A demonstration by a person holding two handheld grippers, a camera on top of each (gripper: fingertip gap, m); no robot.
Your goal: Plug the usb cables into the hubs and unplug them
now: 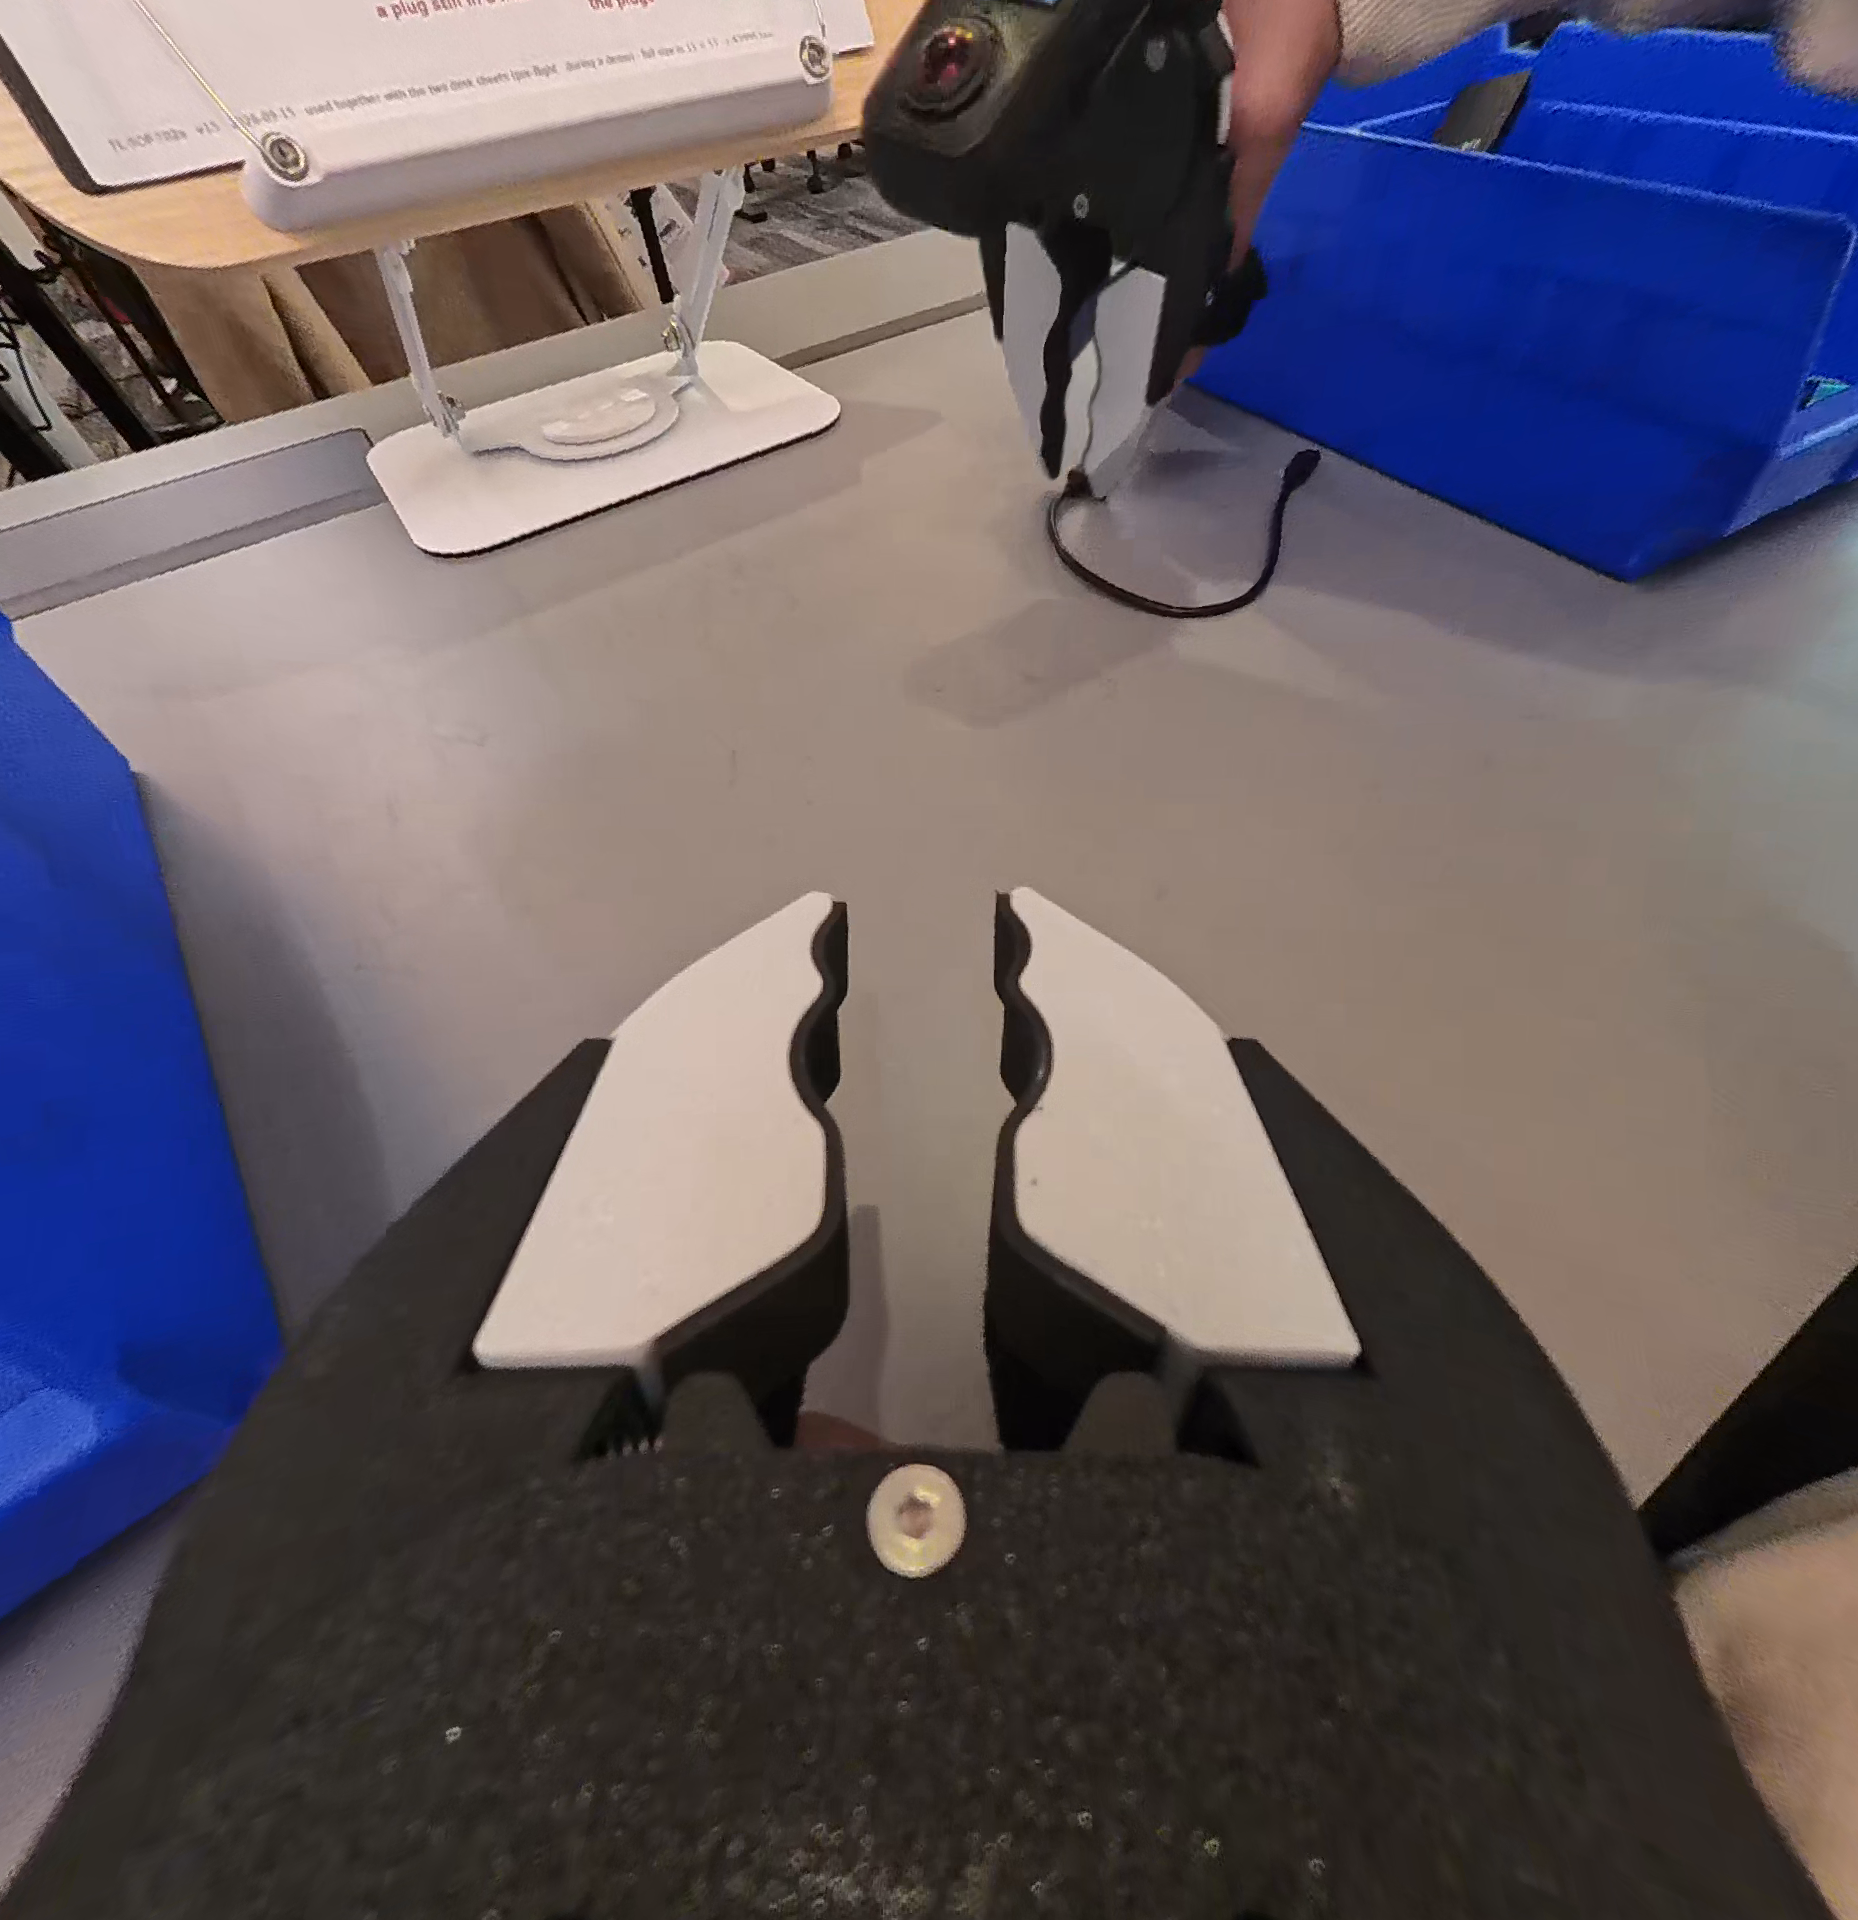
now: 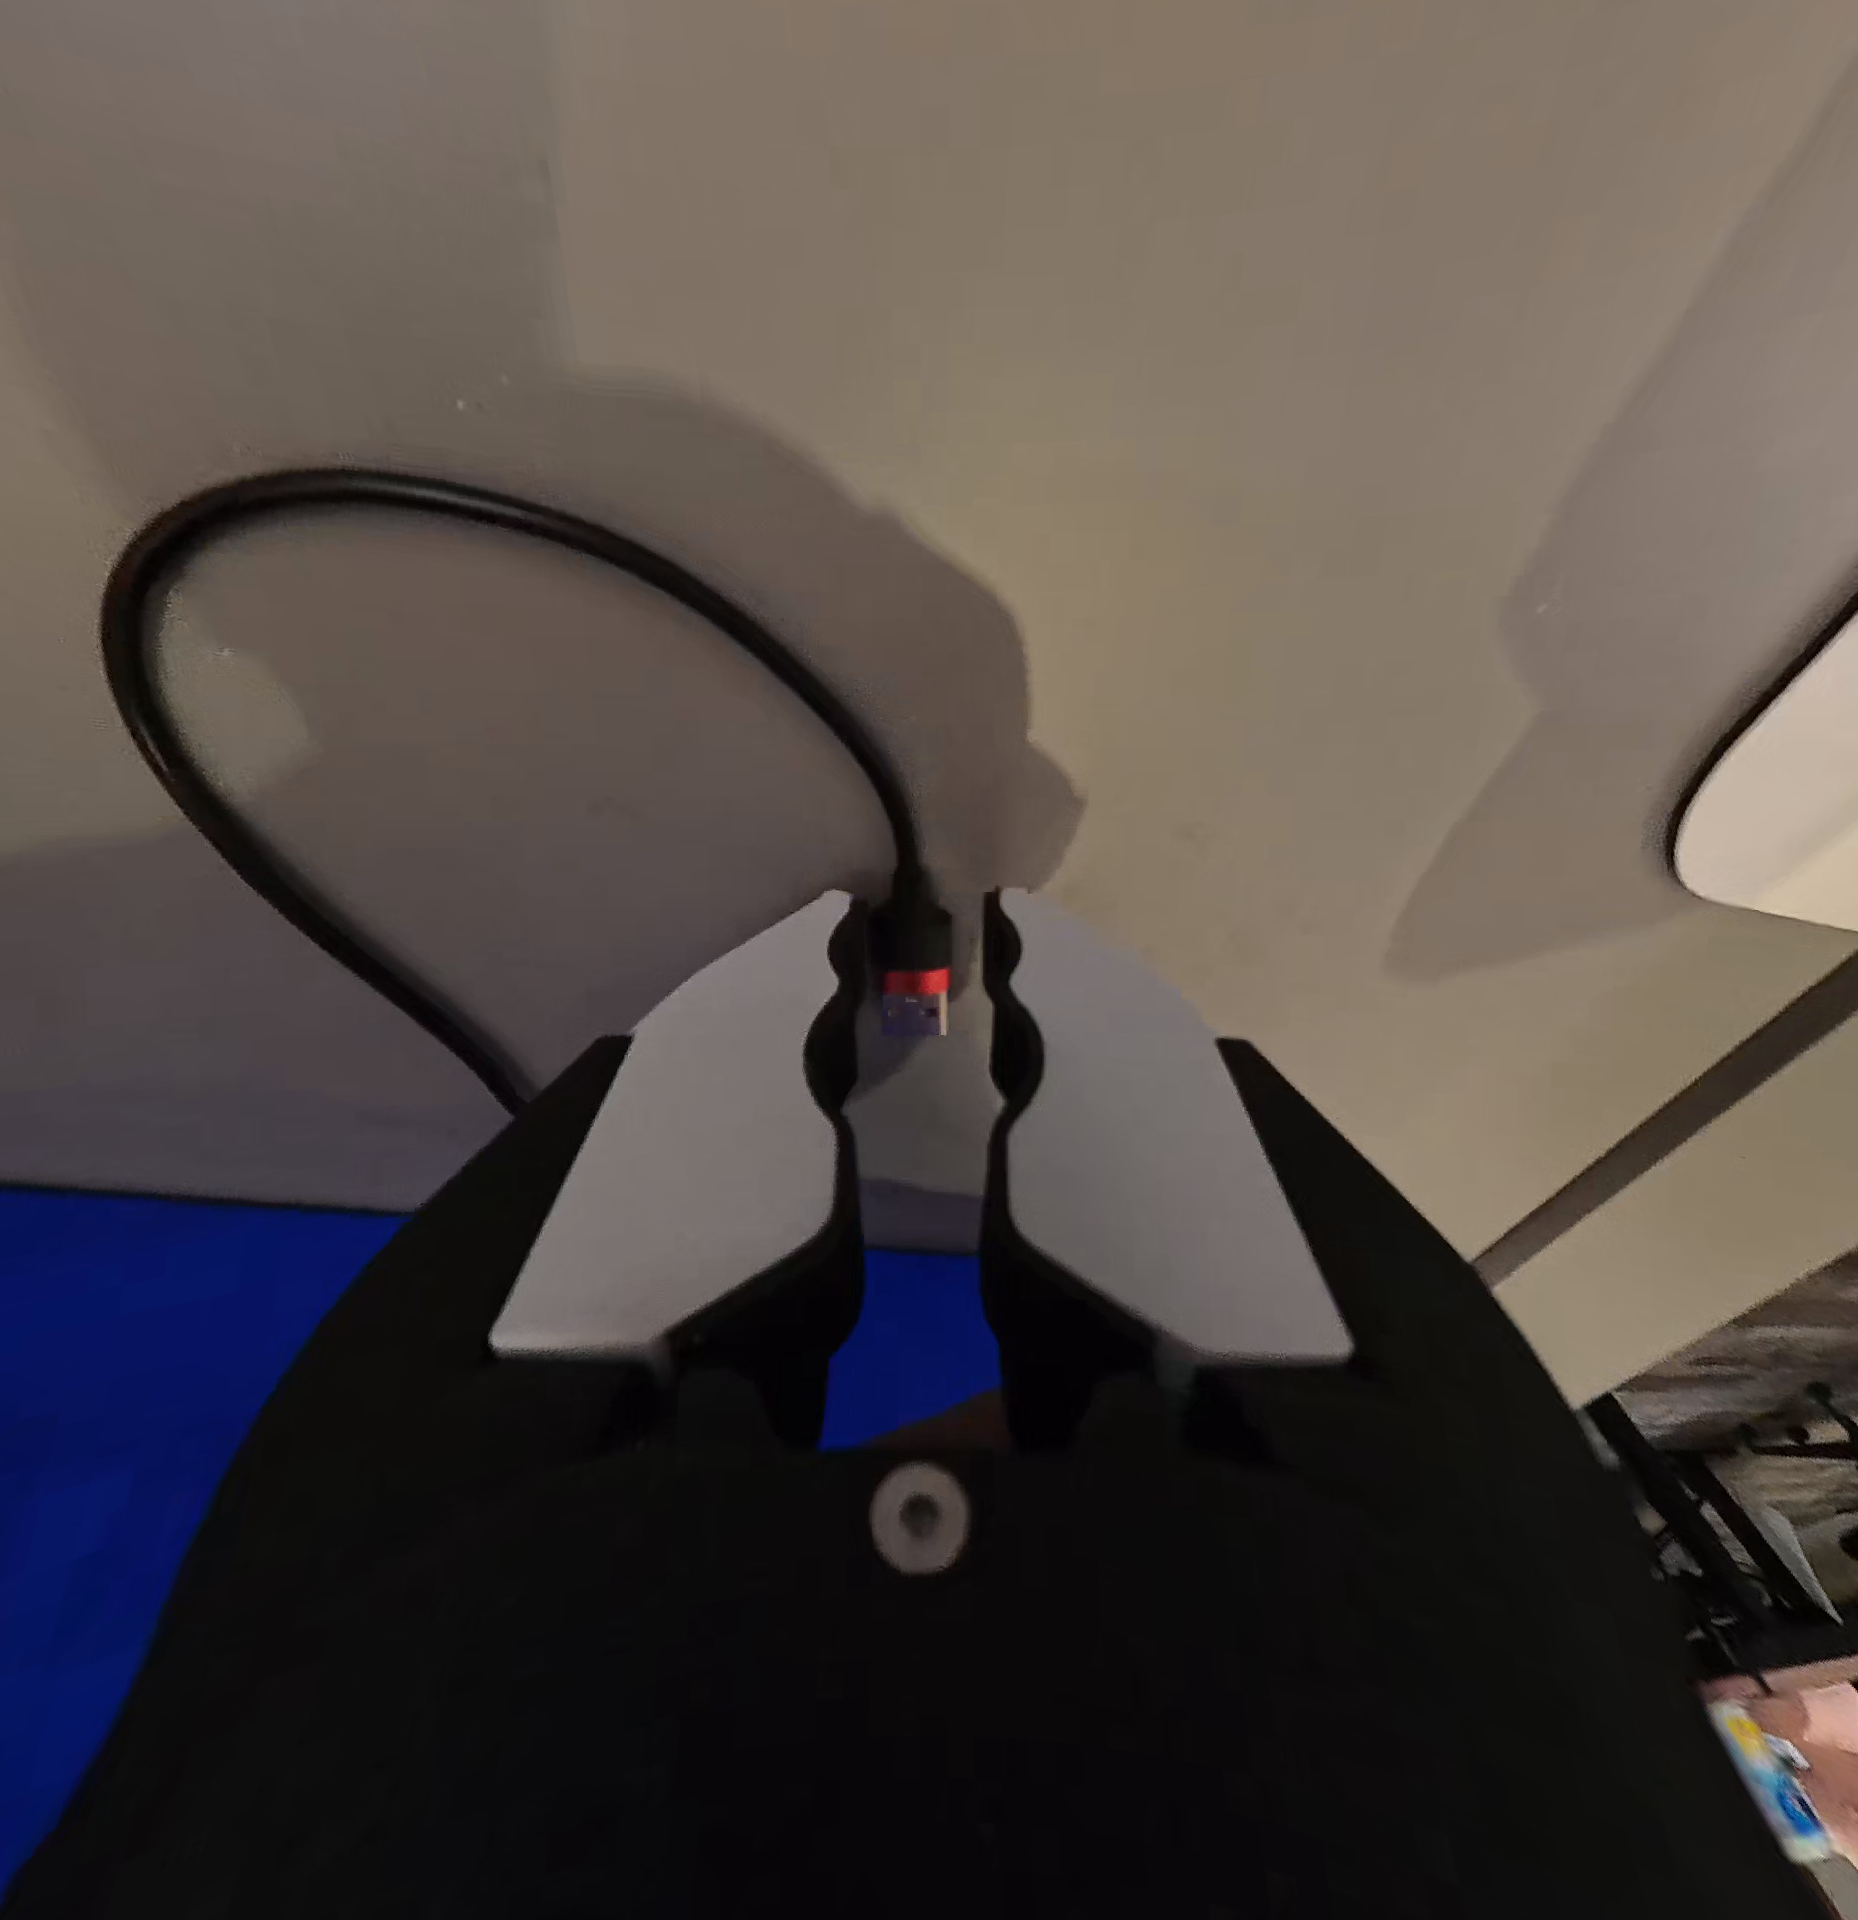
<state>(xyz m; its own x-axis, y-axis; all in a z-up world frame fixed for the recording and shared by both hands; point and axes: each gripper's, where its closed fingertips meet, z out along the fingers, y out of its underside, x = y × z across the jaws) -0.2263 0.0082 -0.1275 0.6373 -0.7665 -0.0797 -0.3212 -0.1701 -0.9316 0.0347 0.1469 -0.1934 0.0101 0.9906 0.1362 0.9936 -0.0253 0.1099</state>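
The left gripper (image 1: 921, 914) hovers over the bare grey worktop (image 1: 1320, 883), jaws parted by a narrow gap and holding nothing. Far right, the right gripper (image 1: 1086, 457) points down at the worktop beside a blue bin (image 1: 1527, 343). In the right wrist view the usb cable's plug (image 2: 912, 987) — black, red-banded, metal end nearest the camera — sits between its slightly parted jaws; whether they pinch it I cannot tell. The black cable (image 2: 281, 509) loops left across the worktop.

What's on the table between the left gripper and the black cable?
Nothing: in the left wrist view, only bare grey table lies between the left gripper and the black cable.
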